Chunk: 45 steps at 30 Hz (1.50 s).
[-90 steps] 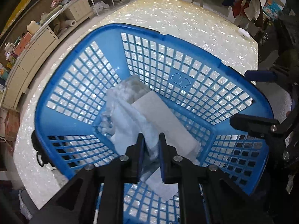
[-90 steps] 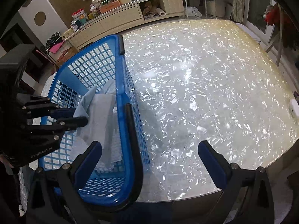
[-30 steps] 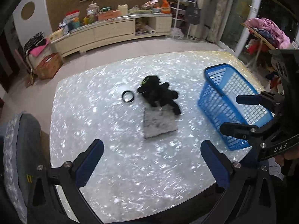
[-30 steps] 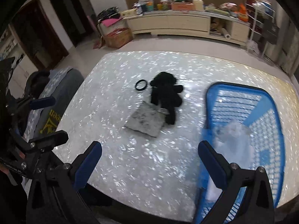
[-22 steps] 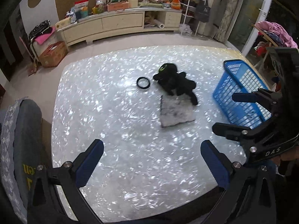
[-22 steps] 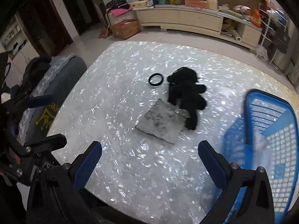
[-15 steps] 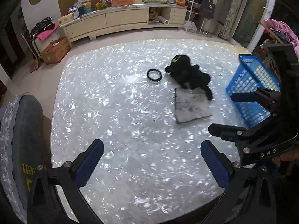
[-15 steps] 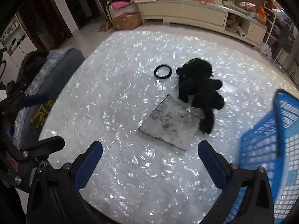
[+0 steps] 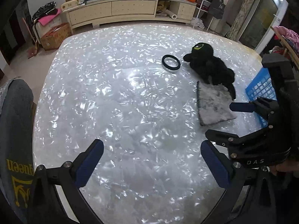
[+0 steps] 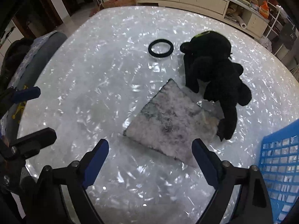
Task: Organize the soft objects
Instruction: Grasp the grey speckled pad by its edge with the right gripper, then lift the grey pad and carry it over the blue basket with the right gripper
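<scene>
Three loose things lie on the pearly white desk (image 9: 115, 100), which glints under room light. At the upper left of the left wrist view a cardboard box (image 9: 56, 36) sits on the floor, with a cream sideboard (image 9: 119, 12) along the top. Further right lie a black ring (image 10: 160, 48), a grey fluffy cloth (image 10: 172, 121) lying flat at centre, and a black plush toy (image 10: 214, 71) overlapping the cloth's right corner. A blue basket (image 10: 280, 160) fills the lower right. Left tongs (image 9: 152, 163) and right tongs (image 10: 150, 160) both gape wide, holding nothing.
</scene>
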{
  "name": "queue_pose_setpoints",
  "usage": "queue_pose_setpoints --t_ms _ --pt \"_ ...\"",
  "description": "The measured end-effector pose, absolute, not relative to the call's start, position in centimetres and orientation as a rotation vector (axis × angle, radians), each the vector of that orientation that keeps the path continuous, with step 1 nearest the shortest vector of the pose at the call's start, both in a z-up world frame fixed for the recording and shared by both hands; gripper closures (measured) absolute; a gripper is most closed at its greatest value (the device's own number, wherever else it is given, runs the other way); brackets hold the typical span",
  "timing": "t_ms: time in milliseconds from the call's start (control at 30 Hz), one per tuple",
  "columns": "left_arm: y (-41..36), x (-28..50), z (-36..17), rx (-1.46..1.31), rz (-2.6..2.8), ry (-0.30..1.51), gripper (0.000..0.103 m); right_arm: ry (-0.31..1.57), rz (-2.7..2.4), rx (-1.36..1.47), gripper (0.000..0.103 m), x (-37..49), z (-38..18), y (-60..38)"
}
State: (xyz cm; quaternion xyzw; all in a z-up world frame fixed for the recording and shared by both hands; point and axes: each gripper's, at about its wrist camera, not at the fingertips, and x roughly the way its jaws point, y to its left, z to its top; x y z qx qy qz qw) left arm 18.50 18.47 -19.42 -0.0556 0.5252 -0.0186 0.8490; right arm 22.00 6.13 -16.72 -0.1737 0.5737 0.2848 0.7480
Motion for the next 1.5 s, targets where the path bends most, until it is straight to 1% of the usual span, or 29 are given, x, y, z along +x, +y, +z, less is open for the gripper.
queue_pose_setpoints --t_ms 33,67,200,267,367,400,467,533,600,633,700,900,1233,1500 --pt "18.5 18.6 -19.7 -0.114 -0.036 1.109 0.0 1.256 0.617 -0.382 0.015 22.3 -17.1 6.2" --pt "18.6 18.8 -19.9 -0.113 -0.034 1.112 0.0 1.255 0.61 -0.381 0.019 22.4 -17.2 6.1" --pt "18.8 19.0 -20.5 -0.122 -0.044 1.117 0.0 1.23 0.58 -0.405 0.028 22.6 -17.3 6.1" --pt "18.8 19.1 -20.7 -0.126 -0.047 1.119 0.0 1.224 0.579 -0.425 0.031 22.5 -17.3 6.2" --pt "18.7 19.0 -20.8 -0.13 -0.052 1.119 0.0 1.208 0.576 -0.471 0.04 22.3 -17.5 6.2" --pt "18.7 19.0 -20.7 -0.133 -0.055 1.117 0.0 1.205 0.574 -0.47 0.05 22.3 -17.4 6.2" --pt "18.5 19.0 -20.7 -0.137 -0.059 1.114 0.0 1.2 0.564 -0.471 0.061 22.3 -17.2 5.7" --pt "18.3 18.9 -20.5 -0.137 -0.064 1.112 0.0 1.193 0.554 -0.477 0.069 22.4 -17.1 5.5" --pt "18.2 19.0 -20.3 -0.135 -0.067 1.106 0.0 1.172 0.545 -0.498 0.087 22.3 -17.0 5.2" --pt "18.1 19.0 -20.2 -0.136 -0.069 1.105 0.0 1.172 0.551 -0.492 0.088 22.3 -16.8 4.8" --pt "17.9 19.0 -19.9 -0.136 -0.077 1.102 0.0 1.195 0.571 -0.447 0.097 22.5 -16.6 4.1" --pt "17.3 19.0 -18.5 -0.143 -0.105 1.092 0.0 1.184 0.571 -0.45 0.098 21.4 -14.9 1.9" --pt "14.5 18.3 -13.9 -0.132 -0.147 1.045 0.0 1.146 0.666 -0.362 0.098 18.2 -9.2 -1.3" --pt "11.6 18.1 -11.6 -0.119 -0.195 1.015 0.0 1.084 0.678 -0.292 0.098 17.3 -4.3 -3.9"
